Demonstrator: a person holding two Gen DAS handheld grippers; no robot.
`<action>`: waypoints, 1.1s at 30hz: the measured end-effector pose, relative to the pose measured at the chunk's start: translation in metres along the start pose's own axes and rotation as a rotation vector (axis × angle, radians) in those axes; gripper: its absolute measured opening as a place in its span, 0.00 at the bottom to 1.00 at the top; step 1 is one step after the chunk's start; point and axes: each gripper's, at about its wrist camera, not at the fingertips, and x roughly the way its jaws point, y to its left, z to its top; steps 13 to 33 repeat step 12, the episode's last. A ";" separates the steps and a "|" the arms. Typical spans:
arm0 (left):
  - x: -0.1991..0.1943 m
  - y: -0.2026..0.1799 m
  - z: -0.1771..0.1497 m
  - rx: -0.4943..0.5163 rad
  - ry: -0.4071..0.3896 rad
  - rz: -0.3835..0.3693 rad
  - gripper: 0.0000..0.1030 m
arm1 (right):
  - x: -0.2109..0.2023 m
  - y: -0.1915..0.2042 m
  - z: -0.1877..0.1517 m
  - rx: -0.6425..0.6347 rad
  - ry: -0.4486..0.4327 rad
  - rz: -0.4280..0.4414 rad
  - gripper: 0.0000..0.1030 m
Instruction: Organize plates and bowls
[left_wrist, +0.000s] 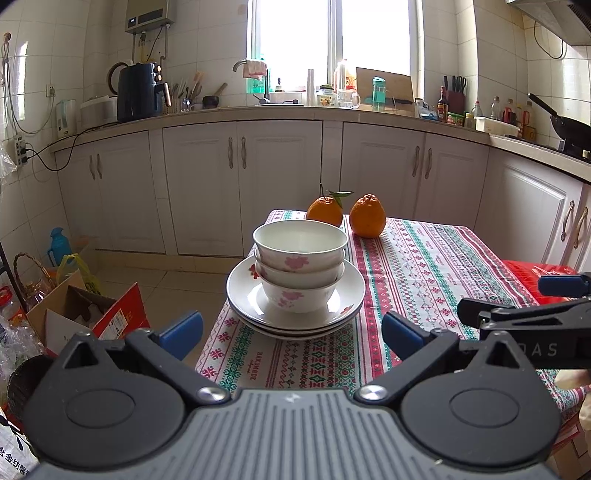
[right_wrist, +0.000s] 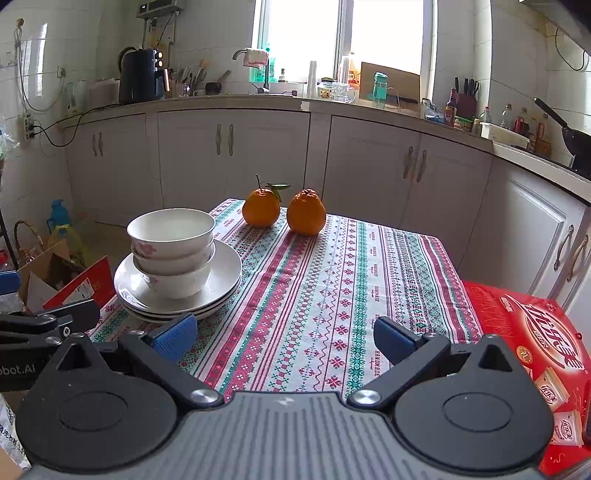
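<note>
Looking pretty much finished: three bowls (left_wrist: 300, 266) nested on the stacked plates (left_wrist: 295, 295) at the table's (left_wrist: 424, 266) left edge. Left gripper (left_wrist: 291, 332) and right gripper (right_wrist: 282, 338) both hang apart, holding nothing.

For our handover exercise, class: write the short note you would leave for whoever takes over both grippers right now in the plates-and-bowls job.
Left gripper: open, empty, held back from and facing the stack.
Right gripper: open, empty, over the tablecloth to the right of the stack.
Things: three bowls nested, standing on a pile of plates near the table's left edge. Two oranges sit at the far end; a red box lies to the right.
Done: bowls and plates look gathered into one stack.
Left: probably nothing, unless the stack must be moved; it sits close to the edge.
</note>
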 end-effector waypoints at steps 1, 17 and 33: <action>0.000 0.000 0.000 0.000 0.001 0.000 0.99 | 0.000 0.000 0.000 0.000 0.000 0.000 1.00; 0.000 -0.001 0.000 -0.001 0.007 0.000 0.99 | 0.000 -0.001 0.000 0.003 0.002 -0.002 1.00; 0.000 -0.001 0.000 -0.001 0.007 0.000 0.99 | 0.000 -0.001 0.000 0.003 0.002 -0.002 1.00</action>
